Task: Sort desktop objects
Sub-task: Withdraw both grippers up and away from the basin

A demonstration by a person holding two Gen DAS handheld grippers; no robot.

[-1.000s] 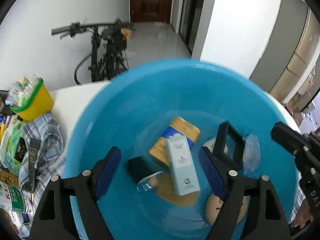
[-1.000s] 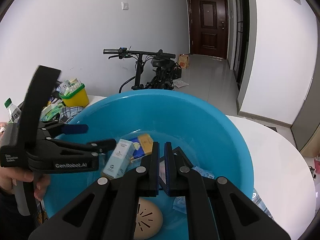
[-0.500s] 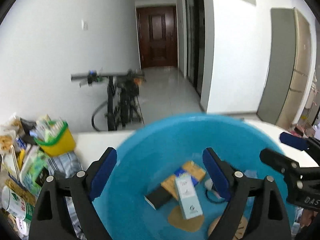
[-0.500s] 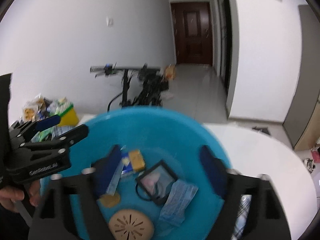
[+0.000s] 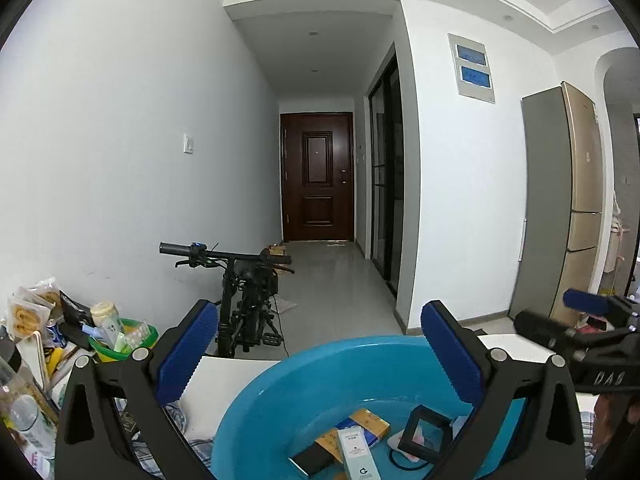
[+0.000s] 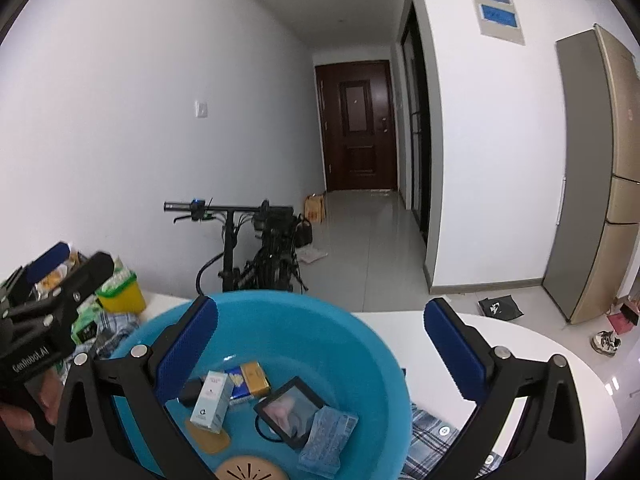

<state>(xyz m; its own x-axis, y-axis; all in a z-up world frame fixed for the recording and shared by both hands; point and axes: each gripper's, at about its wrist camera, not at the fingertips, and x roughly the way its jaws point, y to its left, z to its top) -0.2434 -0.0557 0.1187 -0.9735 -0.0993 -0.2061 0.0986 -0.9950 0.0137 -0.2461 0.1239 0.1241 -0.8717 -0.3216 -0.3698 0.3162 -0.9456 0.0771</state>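
Both tools are spreading their jaws wide and nothing sits between the blue pads of either. The right tool (image 6: 320, 344) hangs above a blue basin (image 6: 360, 332), pointing slightly down into it; the left tool (image 5: 316, 354) is held beside it over the basin's near left rim, and a hand (image 6: 28, 412) grips its handle at the left edge of the right wrist view. Inside the basin lie a pale upright-printed carton (image 6: 211, 402) resting across a blue-and-yellow box (image 6: 248, 378), a small black block (image 6: 191, 391) just left of the carton, a black picture frame (image 6: 290, 406) with a black ring under its edge, a clear wrapped packet (image 6: 328, 432) touching the frame, and a tan round disc (image 6: 250, 470) at the near wall. The basin stands on a white tabletop (image 6: 500, 344) over a plaid cloth (image 6: 436, 432). To the left, a yellow bin (image 6: 120, 298) with a green rim sits among snack packets. A bicycle (image 6: 256, 252) stands beyond, by the wall.
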